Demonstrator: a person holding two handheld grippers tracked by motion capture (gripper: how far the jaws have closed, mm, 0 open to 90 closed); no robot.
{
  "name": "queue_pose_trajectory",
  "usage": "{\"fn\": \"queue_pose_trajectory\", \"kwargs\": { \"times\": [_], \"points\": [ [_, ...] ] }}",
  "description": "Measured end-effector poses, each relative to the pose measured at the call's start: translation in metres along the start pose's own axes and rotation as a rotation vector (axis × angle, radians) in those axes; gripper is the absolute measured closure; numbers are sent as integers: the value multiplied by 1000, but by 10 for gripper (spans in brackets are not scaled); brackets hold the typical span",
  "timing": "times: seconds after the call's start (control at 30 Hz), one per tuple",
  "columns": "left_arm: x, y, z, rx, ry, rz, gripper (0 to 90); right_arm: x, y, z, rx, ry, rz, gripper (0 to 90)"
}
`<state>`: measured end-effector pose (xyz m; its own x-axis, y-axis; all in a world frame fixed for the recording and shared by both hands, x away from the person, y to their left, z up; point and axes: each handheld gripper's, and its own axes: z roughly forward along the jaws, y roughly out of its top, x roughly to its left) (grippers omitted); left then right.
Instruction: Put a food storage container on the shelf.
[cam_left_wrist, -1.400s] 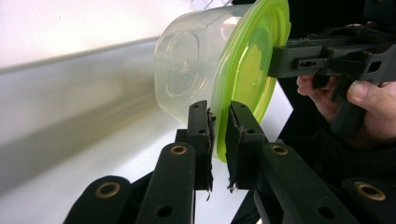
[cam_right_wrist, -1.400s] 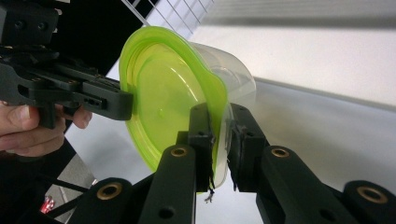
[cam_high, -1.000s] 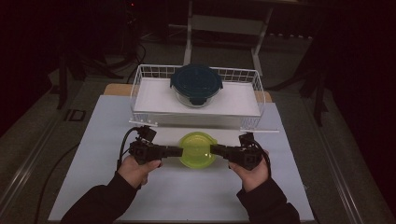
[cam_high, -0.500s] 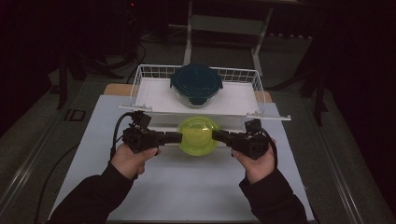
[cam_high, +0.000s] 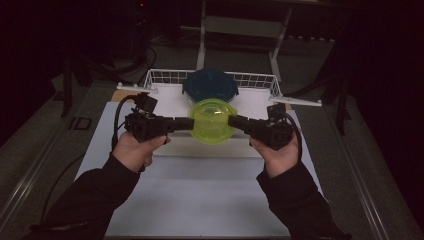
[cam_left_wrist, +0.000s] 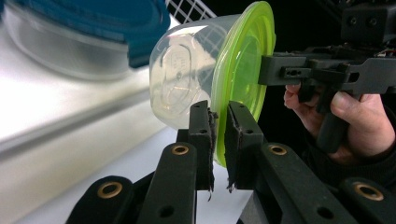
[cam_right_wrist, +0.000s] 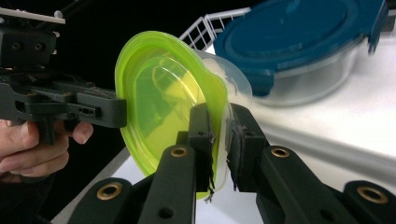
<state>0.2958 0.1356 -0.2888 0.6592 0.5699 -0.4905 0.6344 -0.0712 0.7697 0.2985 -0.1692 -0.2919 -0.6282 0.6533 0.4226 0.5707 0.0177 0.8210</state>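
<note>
Green-lidded container (cam_high: 211, 120) hangs in the air between the two grippers, above the far part of the white table (cam_high: 200, 200) and just on the near side of the wire basket (cam_high: 260, 80). It is a clear plastic tub with a lime-green lid, and each gripper pinches the lid's rim on one side.

Nearest, the person's left hand (cam_high: 132, 150) and right hand (cam_high: 279, 156) come up from dark sleeves, each wrapped round a gripper's handle. The left gripper (cam_high: 186, 124) reaches in from the left; in the left gripper view its jaws are nearly closed, clamped on the edge of the green lid where it meets the tub (cam_left_wrist: 229, 93). The right gripper (cam_high: 234, 121) reaches in from the right, and in the right gripper view its jaws are likewise almost together, nipping the lid's rim (cam_right_wrist: 163, 98). A black cable loops off the left gripper toward the left.

Beyond the held container, a second container with a dark blue lid (cam_high: 210, 86) rests inside the wire basket, on a white surface. Farther still, a metal stand (cam_high: 240, 25) rises from the dark floor.
</note>
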Motion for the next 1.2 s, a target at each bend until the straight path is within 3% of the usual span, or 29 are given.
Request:
{"fn": "queue_pose_trajectory", "kwargs": {
  "times": [0.23, 0.63, 1.2],
  "points": [
    [-1, 23, -7, -28, 13, 13, 813, 6, 27, 1, -24, -14, -23, 805],
    [8, 58, -8, -45, 41, 20, 813, 3, 65, 15, -36, -40, -12, 805],
    [31, 77, 11, -30, 50, -52, 811, -14, 87, 32, 6, -88, 33, 803]
  ]
}}
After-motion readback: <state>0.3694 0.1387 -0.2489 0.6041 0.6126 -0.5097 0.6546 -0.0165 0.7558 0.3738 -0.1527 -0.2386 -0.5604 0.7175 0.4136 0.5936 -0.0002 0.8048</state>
